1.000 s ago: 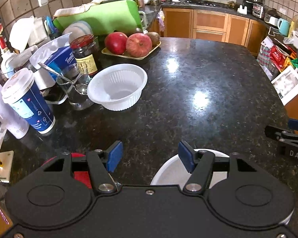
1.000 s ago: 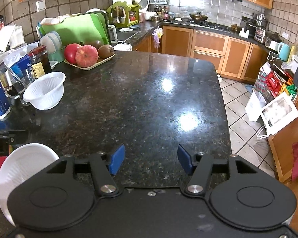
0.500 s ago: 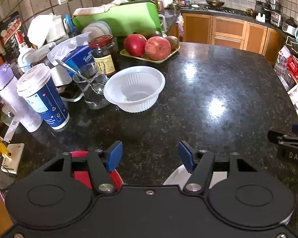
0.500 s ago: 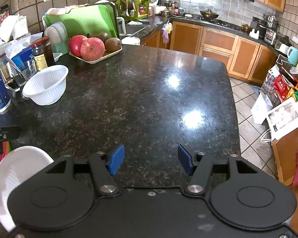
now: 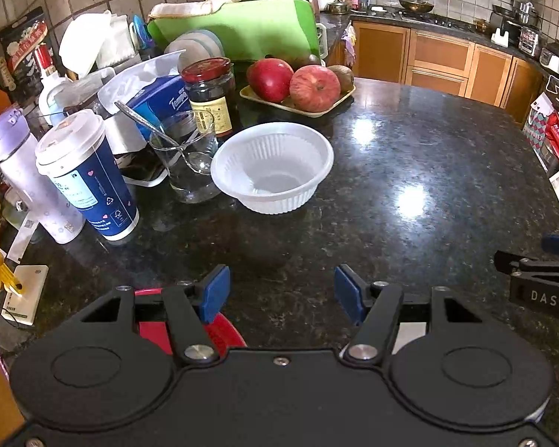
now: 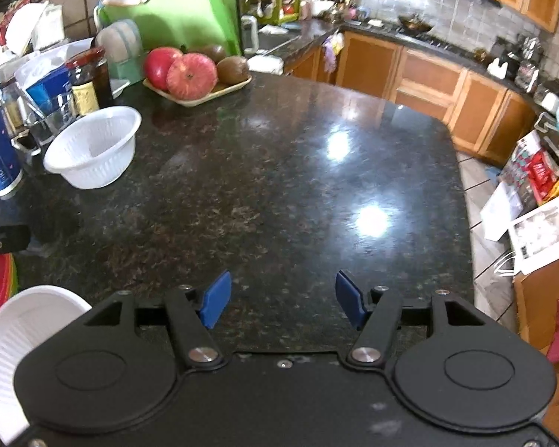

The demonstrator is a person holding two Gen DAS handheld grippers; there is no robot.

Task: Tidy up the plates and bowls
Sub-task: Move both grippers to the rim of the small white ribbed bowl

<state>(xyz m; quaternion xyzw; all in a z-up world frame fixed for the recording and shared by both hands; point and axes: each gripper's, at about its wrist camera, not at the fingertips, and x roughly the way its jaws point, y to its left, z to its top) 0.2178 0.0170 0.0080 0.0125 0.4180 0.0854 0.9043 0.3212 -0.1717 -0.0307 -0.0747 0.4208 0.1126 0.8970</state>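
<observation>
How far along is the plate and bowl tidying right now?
Nothing looks done yet. Both the left gripper and the right gripper are open and hold nothing. The far white bowl sits alone on the counter, a second white bowl lies near the front edge, and a red plate peeks from under the left gripper. All remain to gather.

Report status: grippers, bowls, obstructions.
Left hand-held gripper open, right hand-held gripper open, both empty. White ribbed plastic bowl untouched ahead. Clear drinking glass beside it.
</observation>
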